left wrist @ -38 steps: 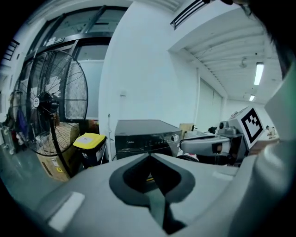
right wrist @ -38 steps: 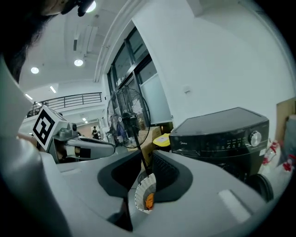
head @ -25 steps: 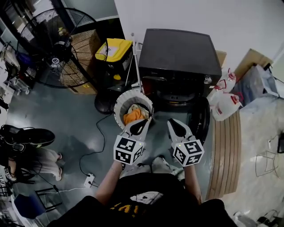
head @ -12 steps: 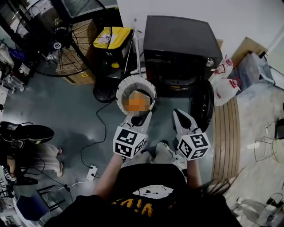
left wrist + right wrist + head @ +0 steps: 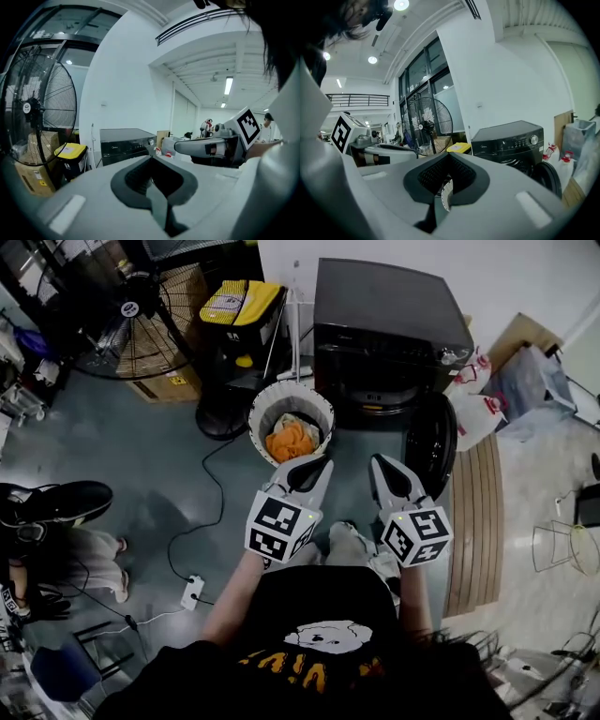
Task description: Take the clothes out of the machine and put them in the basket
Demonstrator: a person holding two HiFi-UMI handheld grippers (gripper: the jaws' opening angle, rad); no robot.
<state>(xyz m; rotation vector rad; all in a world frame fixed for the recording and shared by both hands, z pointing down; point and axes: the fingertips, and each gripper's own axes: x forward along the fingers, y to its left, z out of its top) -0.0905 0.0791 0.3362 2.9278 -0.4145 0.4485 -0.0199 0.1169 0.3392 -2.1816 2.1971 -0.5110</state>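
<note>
Head view: crumpled orange clothes (image 5: 291, 440) lie in round white basket (image 5: 291, 385), perhaps perforated, just beyond left gripper (image 5: 322, 463). Left and right gripper (image 5: 379, 463) jaws together, empty.

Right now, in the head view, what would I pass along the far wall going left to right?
Left to right: fan → yellow-lidded bin → black washing machine → white jugs.

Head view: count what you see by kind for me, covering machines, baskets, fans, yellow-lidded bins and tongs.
Washing machine: 1
Basket: 1
Fan: 1
Yellow-lidded bin: 1
Tongs: 2 (left tongs, right tongs)
Total: 6
</note>
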